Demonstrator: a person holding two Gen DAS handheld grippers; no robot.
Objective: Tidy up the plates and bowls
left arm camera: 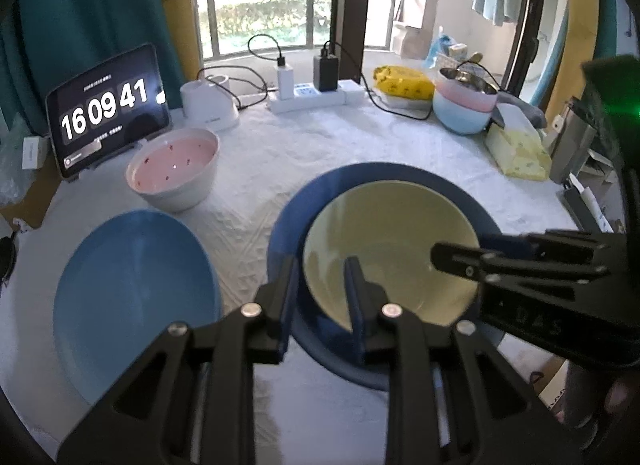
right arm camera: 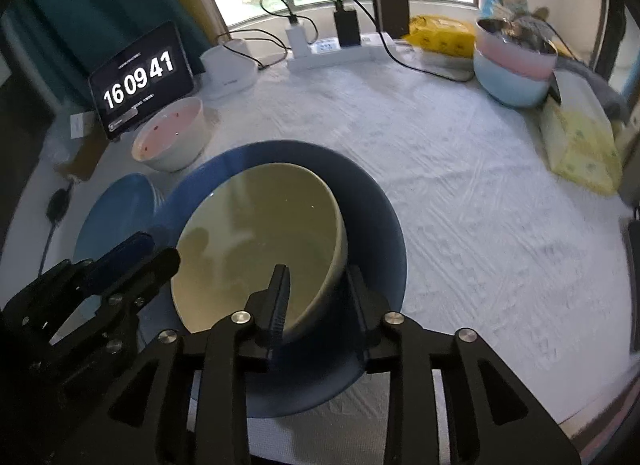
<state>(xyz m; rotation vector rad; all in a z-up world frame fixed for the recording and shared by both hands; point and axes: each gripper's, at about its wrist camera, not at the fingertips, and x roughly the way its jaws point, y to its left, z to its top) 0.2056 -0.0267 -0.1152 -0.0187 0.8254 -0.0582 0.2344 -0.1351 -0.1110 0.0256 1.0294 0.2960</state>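
Observation:
A pale yellow bowl [left arm camera: 390, 253] sits on a dark blue plate [left arm camera: 384, 185] in the middle of the white-clothed table. My left gripper [left arm camera: 322, 289] is open, its fingers astride the bowl's left rim. My right gripper [right arm camera: 316, 289] is open too, its fingers astride the bowl's [right arm camera: 260, 241] right rim above the dark blue plate [right arm camera: 372, 217]; it shows in the left wrist view [left arm camera: 460, 261] at the right. A light blue plate [left arm camera: 136, 301] lies to the left, also in the right wrist view [right arm camera: 116, 217]. A pink-lined bowl [left arm camera: 176, 173] stands beyond it [right arm camera: 172, 137].
A tablet clock [left arm camera: 108, 109] stands at the back left. A power strip with chargers [left arm camera: 312, 93], a white device [left arm camera: 208, 101], stacked pastel bowls [left arm camera: 464, 105] and yellow tissue packs [left arm camera: 520, 149] line the back and right of the table [right arm camera: 480, 205].

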